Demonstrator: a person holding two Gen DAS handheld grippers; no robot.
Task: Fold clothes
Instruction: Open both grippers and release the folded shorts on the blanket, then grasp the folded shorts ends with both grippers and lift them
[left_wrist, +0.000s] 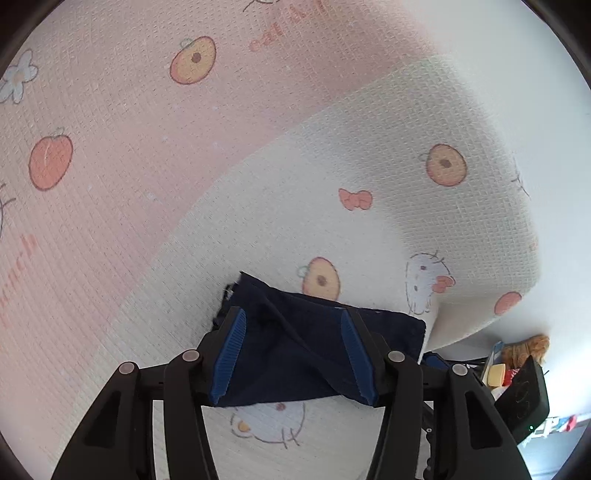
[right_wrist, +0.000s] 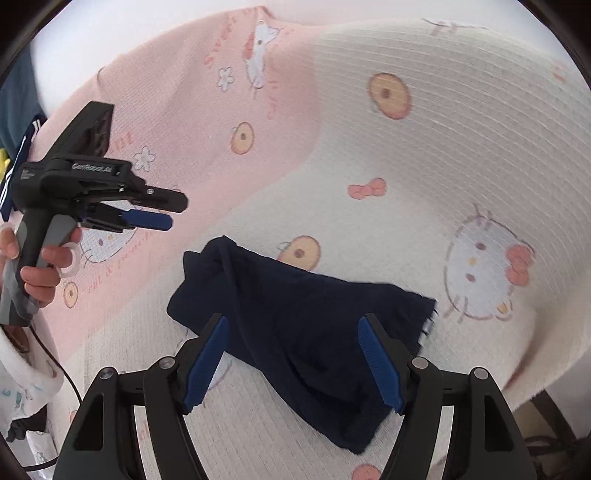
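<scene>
Right wrist view: the right hand-held gripper (right_wrist: 291, 363) stands wide open above the folded navy garment (right_wrist: 295, 325), gripping nothing. The garment lies on the cartoon-print blanket (right_wrist: 443, 166); the left hand-held gripper (right_wrist: 168, 214), at ten o'clock, hovers apart, its jaws part open and empty.

blanket (left_wrist: 332, 155): we see a pink and white waffle cloth printed with cartoon cats, bows, flowers and round fruits.
clutter (left_wrist: 517, 358): we make out small bright objects beyond the blanket's edge, too blurred to name.
cable (right_wrist: 62, 369): thin, black, trailing down at left.
</scene>
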